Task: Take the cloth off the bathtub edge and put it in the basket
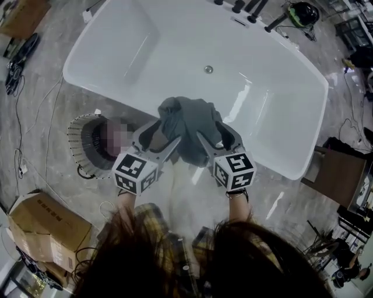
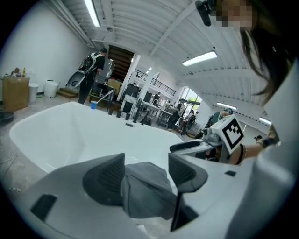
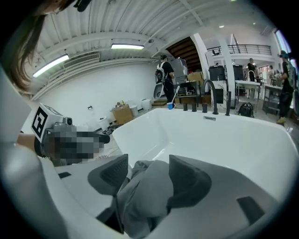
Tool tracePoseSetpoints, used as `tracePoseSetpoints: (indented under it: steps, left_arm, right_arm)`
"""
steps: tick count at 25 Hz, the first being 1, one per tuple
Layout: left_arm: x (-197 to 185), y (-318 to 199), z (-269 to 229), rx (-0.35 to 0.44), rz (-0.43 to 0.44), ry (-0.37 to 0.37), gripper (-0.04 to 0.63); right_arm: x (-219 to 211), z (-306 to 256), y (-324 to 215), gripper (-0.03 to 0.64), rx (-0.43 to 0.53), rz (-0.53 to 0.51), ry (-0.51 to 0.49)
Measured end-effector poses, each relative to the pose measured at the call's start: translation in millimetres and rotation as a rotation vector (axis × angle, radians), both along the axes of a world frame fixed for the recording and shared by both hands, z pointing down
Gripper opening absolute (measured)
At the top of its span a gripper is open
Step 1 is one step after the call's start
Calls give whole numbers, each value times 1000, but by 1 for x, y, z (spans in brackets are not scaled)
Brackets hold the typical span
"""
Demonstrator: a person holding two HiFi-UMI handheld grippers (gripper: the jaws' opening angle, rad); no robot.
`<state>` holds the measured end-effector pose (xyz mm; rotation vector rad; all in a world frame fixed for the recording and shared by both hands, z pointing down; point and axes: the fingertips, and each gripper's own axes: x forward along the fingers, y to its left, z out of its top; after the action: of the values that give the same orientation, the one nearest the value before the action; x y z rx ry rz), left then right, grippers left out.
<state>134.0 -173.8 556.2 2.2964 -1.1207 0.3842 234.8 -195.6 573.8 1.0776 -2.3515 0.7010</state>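
A grey cloth (image 1: 186,125) is bunched over the near rim of the white bathtub (image 1: 87,81). My left gripper (image 1: 169,131) and right gripper (image 1: 208,129) reach in side by side, each with its jaws set apart around a fold of the cloth. In the left gripper view the cloth (image 2: 145,189) lies between the pads of my left gripper (image 2: 146,170), loose against one pad. In the right gripper view the cloth (image 3: 142,196) fills the gap of my right gripper (image 3: 148,172). A round wire basket (image 1: 73,139) stands on the floor to the left of the grippers.
Black taps (image 1: 245,7) line the tub's far rim. A cardboard box (image 1: 44,218) sits at the lower left, with cables (image 1: 17,145) on the floor nearby. A brown stand (image 1: 338,174) is at the right.
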Motion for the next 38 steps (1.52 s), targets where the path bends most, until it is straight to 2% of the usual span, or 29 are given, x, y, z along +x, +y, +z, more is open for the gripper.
tracePoseSetpoints:
  steps: [6,8,16,19,21,32,38]
  left_arm:
    - [4,3,57,-114,18,-13,287]
    - [4,3,75,-154,15,6,293]
    - [-7,-1,139,-263,-25,18,347]
    - [-14,-1,168,-316,-30,-7,365]
    - [-14,0,182,-349,-31,2,374]
    - [-2,0,212,-437,-35,91,383]
    - [4,1,214,-455,-29,93,383]
  right_arm:
    - [7,39,-3,341,-56,12,2]
    - [7,55,-5,358,-76,1,17]
    - [23,112,-7,383,-172,3,82]
    - [27,135,-5,387,-213,-30,128]
    - [27,145,-4,387,-228,-50,144]
    - [21,166,-5,385,-289,-70,135]
    - [18,169,-3,383,-304,-65,132]
